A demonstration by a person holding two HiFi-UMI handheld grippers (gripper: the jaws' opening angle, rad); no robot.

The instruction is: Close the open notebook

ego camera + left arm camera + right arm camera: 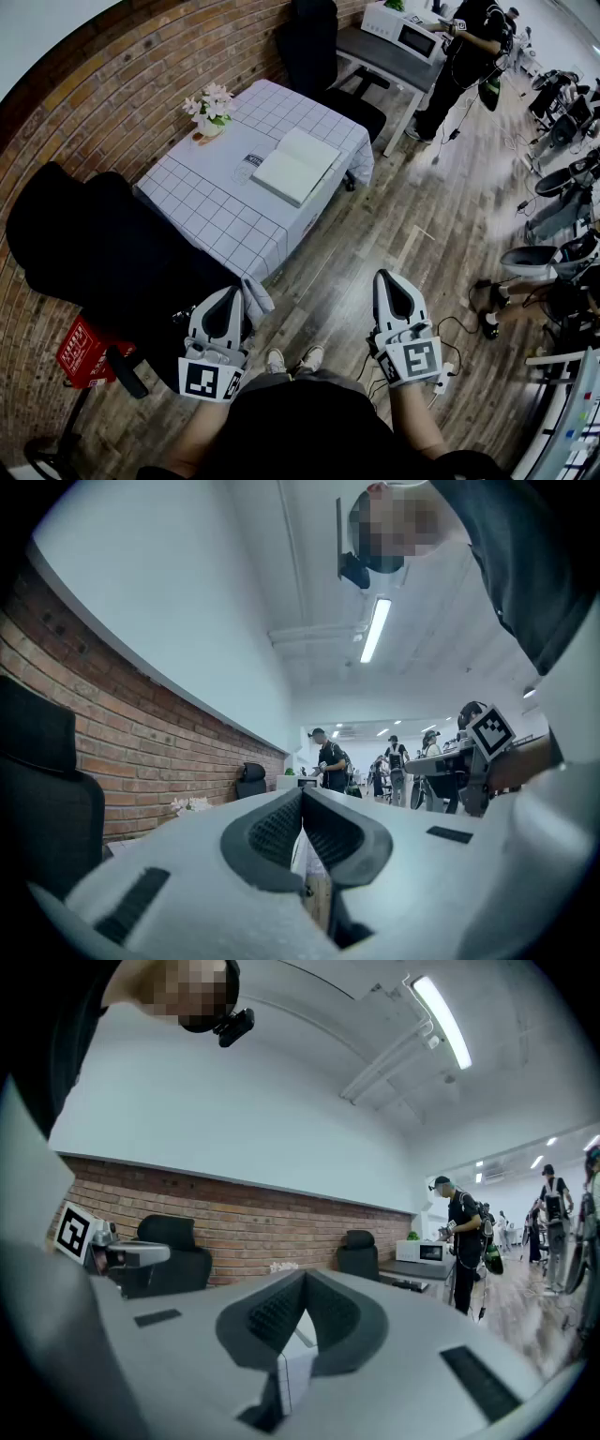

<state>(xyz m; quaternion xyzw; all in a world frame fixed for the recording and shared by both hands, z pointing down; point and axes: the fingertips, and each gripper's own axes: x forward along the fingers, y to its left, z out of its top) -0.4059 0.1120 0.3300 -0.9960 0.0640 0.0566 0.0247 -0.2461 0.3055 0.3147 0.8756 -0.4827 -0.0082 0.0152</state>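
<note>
White rectangular notebook (296,165) lies open on the grid-checked tablecloth (208,212).

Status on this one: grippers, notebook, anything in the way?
Left gripper, right gripper shut, empty, short of table. Notebook lies open, untouched. Black chair near left gripper.

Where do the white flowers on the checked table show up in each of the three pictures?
Head view: the flowers are upper left of centre, on the far corner of the table.
Left gripper view: small and low at the left, in front of the bricks.
Right gripper view: tiny, just below centre, in front of the bricks.
Shared landmark: the brick wall stands right behind the flowers in all three views.
</note>
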